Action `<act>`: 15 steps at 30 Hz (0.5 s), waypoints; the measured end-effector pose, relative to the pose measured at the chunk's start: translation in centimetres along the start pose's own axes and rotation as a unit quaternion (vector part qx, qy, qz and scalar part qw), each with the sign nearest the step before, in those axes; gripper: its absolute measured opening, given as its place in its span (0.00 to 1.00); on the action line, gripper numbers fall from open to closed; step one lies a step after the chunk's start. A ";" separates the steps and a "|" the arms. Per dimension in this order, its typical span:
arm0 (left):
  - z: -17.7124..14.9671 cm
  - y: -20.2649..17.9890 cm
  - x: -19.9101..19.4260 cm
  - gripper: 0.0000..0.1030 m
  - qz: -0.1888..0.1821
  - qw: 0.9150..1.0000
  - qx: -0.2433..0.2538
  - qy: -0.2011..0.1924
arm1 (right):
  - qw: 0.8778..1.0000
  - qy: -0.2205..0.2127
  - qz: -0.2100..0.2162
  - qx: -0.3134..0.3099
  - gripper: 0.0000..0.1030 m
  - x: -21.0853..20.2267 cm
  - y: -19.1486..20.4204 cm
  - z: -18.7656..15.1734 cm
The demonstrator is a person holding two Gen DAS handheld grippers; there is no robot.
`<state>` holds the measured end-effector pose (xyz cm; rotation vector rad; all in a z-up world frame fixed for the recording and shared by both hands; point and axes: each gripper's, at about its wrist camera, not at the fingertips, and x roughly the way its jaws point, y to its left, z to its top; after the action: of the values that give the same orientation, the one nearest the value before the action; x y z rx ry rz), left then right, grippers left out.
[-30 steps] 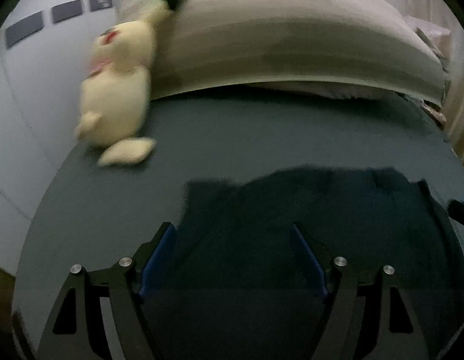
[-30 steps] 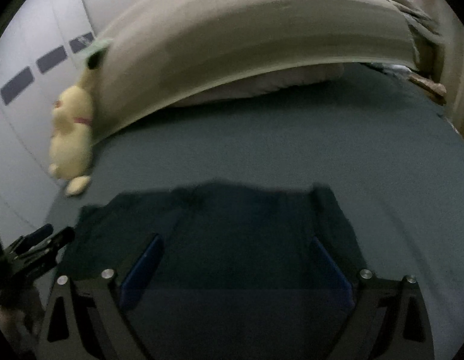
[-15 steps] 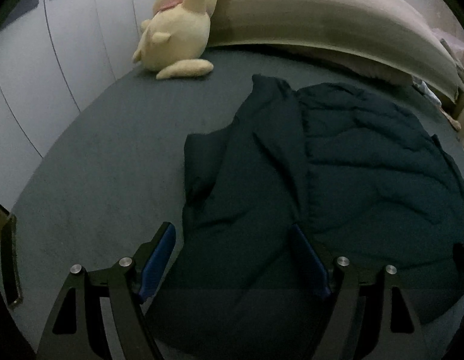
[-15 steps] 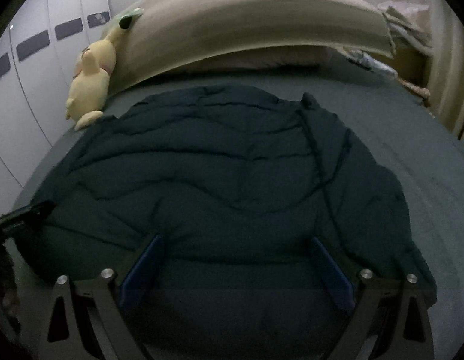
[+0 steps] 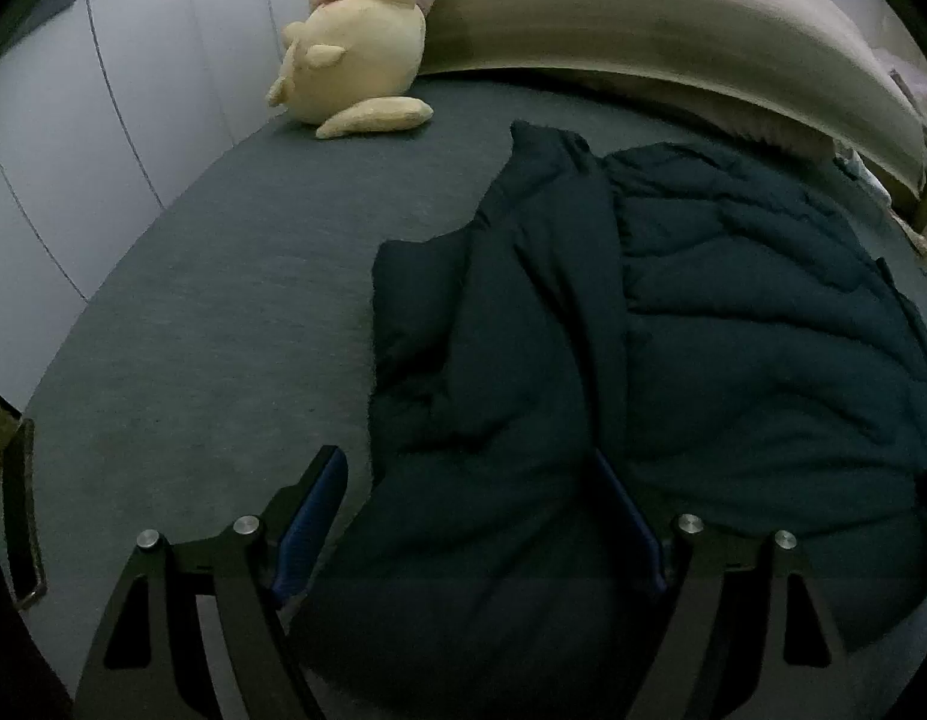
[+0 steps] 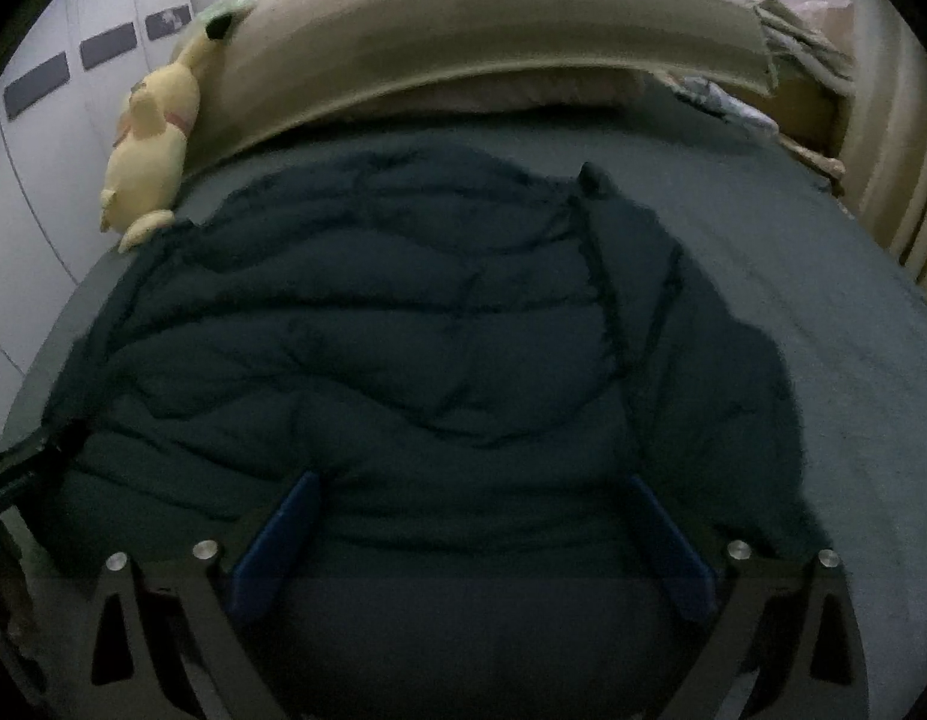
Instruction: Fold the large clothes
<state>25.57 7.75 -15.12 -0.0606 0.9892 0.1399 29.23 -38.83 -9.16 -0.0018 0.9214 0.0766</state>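
A dark teal puffer jacket (image 5: 673,330) lies spread on the grey bed, its left sleeve folded over its body. It also shows in the right wrist view (image 6: 403,348). My left gripper (image 5: 472,480) is open, low over the jacket's near left edge, with fabric between its blue-padded fingers. My right gripper (image 6: 475,498) is open over the jacket's near hem, its fingers wide apart with fabric bulging between them. The left gripper's tip (image 6: 19,468) shows at the left edge of the right wrist view.
The grey bed sheet (image 5: 223,312) runs to a beige headboard cushion (image 5: 643,18). A yellow plush toy (image 5: 361,42) leans at the bed's far left corner, also seen in the right wrist view (image 6: 151,138). White wardrobe doors (image 5: 103,90) stand left. Clutter (image 6: 793,48) lies at the far right.
A second ago the jacket hung close before both cameras. It now lies spread flat on the bed, and both grippers have come down low over its near edge.
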 end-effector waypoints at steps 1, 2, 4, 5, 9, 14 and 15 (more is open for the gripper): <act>-0.1 0.2 -0.6 0.80 0.002 1.000 -0.002 -0.003 | 1.000 -0.017 0.001 0.002 0.99 -1.2 -0.1 0.0; -0.3 0.4 -1.2 0.80 0.004 1.000 -0.006 -0.006 | 1.000 -0.025 0.001 0.004 0.99 -1.9 -0.3 -0.1; -0.6 1.0 -2.6 0.80 -0.001 1.000 -0.012 -0.020 | 0.999 -0.039 0.001 0.006 1.00 -3.2 -0.8 -0.4; -0.8 1.3 -3.1 0.80 -0.001 1.000 -0.014 -0.027 | 0.999 -0.041 0.000 0.008 1.00 -3.6 -1.2 -0.7; -2.0 2.6 -2.7 0.81 0.001 0.999 -0.028 -0.019 | 0.999 -0.035 -0.012 0.028 1.00 -3.3 -2.9 -1.8; -2.3 2.8 -1.5 0.81 -0.007 1.000 -0.030 -0.005 | 0.999 -0.005 -0.014 0.035 1.00 -0.4 -4.0 -2.5; -2.2 2.9 -1.3 0.81 -0.010 0.999 -0.033 -0.001 | 0.999 -0.004 -0.014 0.037 1.00 -0.4 -4.0 -2.3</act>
<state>22.62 10.25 -15.23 -0.1304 0.9810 0.1534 27.38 -42.94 -10.36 0.0541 0.9159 0.0162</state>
